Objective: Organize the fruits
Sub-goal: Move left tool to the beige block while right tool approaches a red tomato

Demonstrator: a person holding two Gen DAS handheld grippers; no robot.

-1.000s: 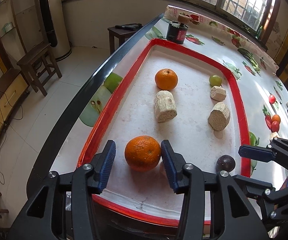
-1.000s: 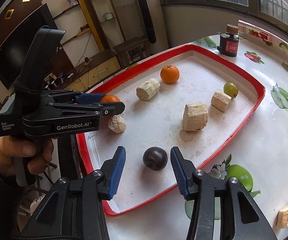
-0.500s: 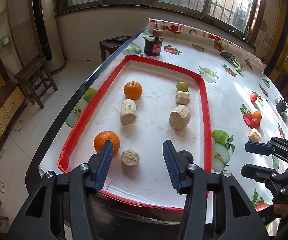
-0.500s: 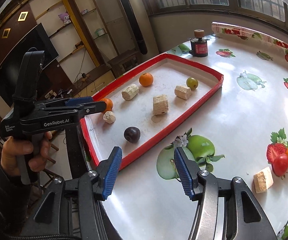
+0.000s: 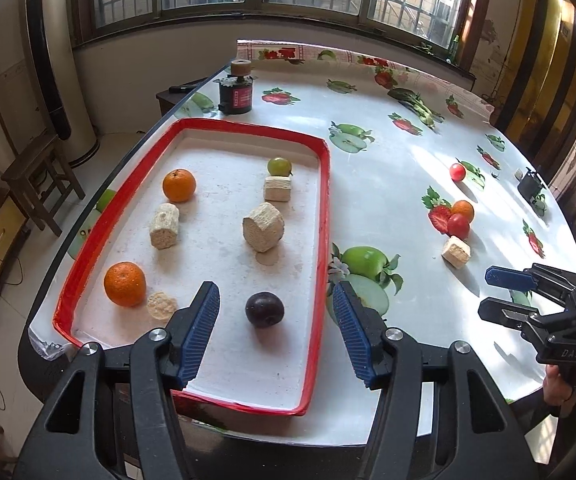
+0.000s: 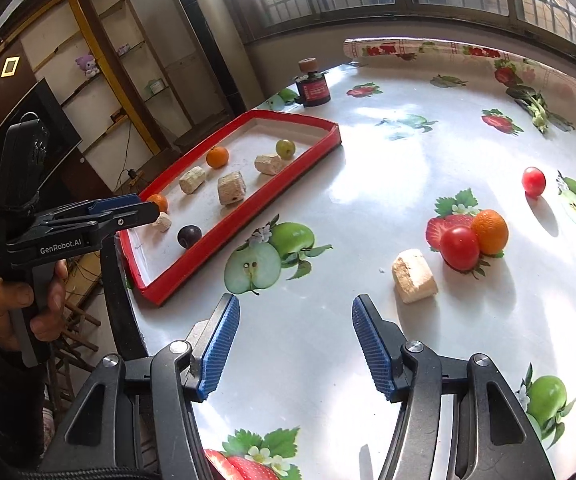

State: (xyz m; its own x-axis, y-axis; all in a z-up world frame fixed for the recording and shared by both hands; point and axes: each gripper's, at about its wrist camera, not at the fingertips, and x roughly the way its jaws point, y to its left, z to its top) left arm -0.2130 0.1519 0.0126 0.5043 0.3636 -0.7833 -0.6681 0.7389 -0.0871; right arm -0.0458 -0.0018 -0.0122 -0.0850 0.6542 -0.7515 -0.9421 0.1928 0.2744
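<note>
A red-rimmed tray [image 5: 323, 216] [image 6: 248, 216] on the table holds two oranges [image 5: 124, 284] [image 5: 179, 185], a dark plum [image 5: 264, 309] [image 6: 189, 235], a green grape [image 5: 279, 166] and several beige chunks [image 5: 263, 226]. On the tablecloth to the right lie a small orange [image 6: 489, 231], two red tomatoes [image 6: 459, 247] [image 6: 533, 181] and a beige chunk [image 6: 413, 276]. My left gripper [image 5: 276, 328] is open and empty above the tray's near end, the plum between its fingers' lines. My right gripper [image 6: 295, 344] is open and empty over the cloth, short of the loose fruit.
A dark jar with a cork lid [image 5: 236, 92] [image 6: 312, 84] stands beyond the tray. The tray lies along the table's left edge [image 5: 88, 216]; a stool [image 5: 36, 172] and floor are beyond it. A small black object [image 5: 531, 186] sits at the far right.
Both grippers have pulled back and up from the tray, empty. The left swung right from the near orange; the right swung right from the plum toward the loose fruit.
</note>
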